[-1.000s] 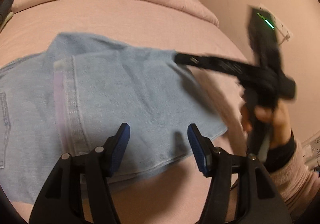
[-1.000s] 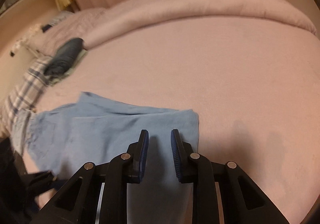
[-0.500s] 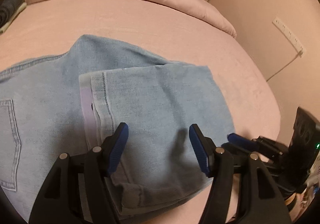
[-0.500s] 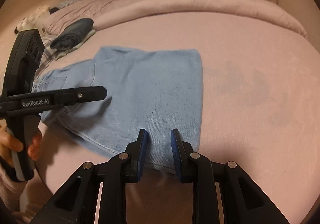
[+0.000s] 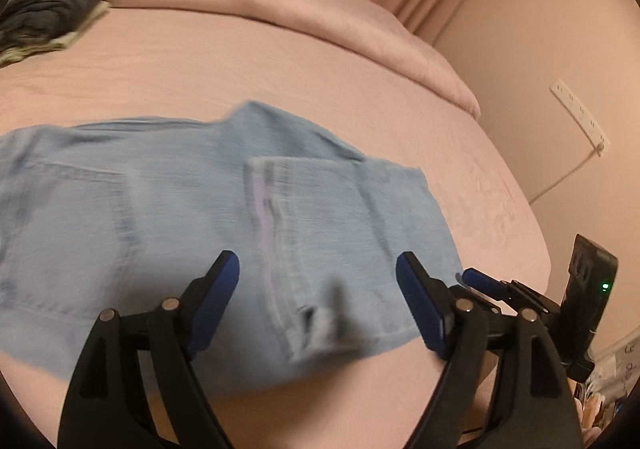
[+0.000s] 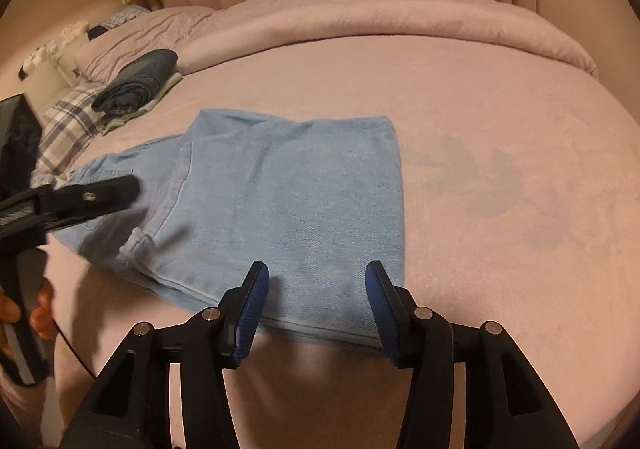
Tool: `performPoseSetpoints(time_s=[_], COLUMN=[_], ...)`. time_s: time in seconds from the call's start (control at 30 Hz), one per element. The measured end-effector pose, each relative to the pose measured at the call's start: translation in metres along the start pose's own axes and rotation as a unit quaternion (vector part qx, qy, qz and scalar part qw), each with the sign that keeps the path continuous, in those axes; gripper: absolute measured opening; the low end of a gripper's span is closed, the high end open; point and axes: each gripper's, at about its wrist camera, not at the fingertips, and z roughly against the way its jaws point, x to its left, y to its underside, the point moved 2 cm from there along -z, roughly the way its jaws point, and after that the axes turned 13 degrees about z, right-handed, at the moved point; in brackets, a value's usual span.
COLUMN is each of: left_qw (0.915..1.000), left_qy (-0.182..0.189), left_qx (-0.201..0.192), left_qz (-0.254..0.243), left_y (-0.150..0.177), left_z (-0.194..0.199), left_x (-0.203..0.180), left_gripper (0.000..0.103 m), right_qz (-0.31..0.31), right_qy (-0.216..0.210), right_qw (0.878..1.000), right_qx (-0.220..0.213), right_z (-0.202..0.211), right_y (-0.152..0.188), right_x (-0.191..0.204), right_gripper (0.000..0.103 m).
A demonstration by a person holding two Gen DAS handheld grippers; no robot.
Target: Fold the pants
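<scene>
Light blue denim pants [image 5: 192,217] lie folded on the pink bed, the leg ends laid over the seat part; they also show in the right wrist view [image 6: 280,201]. My left gripper [image 5: 318,281] is open and empty, held just above the near edge of the pants by the leg hem. My right gripper [image 6: 316,301] is open and empty over the near edge at the folded end. The right gripper also shows in the left wrist view [image 5: 480,283], and the left gripper in the right wrist view [image 6: 100,193].
The pink bed [image 6: 480,109] has a rolled duvet [image 6: 400,17] along its far side. A dark folded garment [image 6: 136,85] lies on a plaid pillow at the far left. A wall power strip [image 5: 580,117] and cord are on the right wall.
My right gripper has opened from shut. My left gripper has shifted left along the pants' near edge and stays open. The pants lie as before.
</scene>
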Motion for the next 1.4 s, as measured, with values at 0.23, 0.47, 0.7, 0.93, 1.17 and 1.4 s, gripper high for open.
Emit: performPoseSetpoints(time_s=[0.23,0.47,0.7,0.93,1.17,1.4], left_qw=[0.9954,0.9824,0.9681,0.9481,0.9276,0.9178], left_qy=[0.02,0.025,0.033,0.066,0.078,0.076], left_qx=[-0.07,-0.085,-0.073,-0.055,-0.06,-0.078], left_qz=[0.063,0.164,0.238,0.306,0.361,0.382], left_y=[0.007,0.021,0.032,0.027,0.011,-0.009], left_z=[0.068,0.102,0.106,0.093,0.082,0.072], left_x=[0.041,0.092,0.131,0.155,0.171,0.179], left_gripper=[0.094,0.094,0.094,0.094,0.094,0.099], right_qz=[0.02,0.052,0.084,0.109,0.113,0.12], right_qy=[0.002,-0.011,-0.032,-0.044,-0.045,-0.049], right_qw=[1.0,0.998,0.996,0.993,0.992,0.992], right_qx=[-0.012,-0.015,-0.015,-0.013,-0.012,0.001], right_z=[0.01,0.007,-0.005,-0.01,-0.011,-0.019], right_y=[-0.011,-0.026,-0.044,-0.053,-0.056,-0.056], right_x=[0.018,0.042,0.075,0.1,0.108,0.118], right_gripper=[0.051,0.051,0.051,0.051,0.051,0.051])
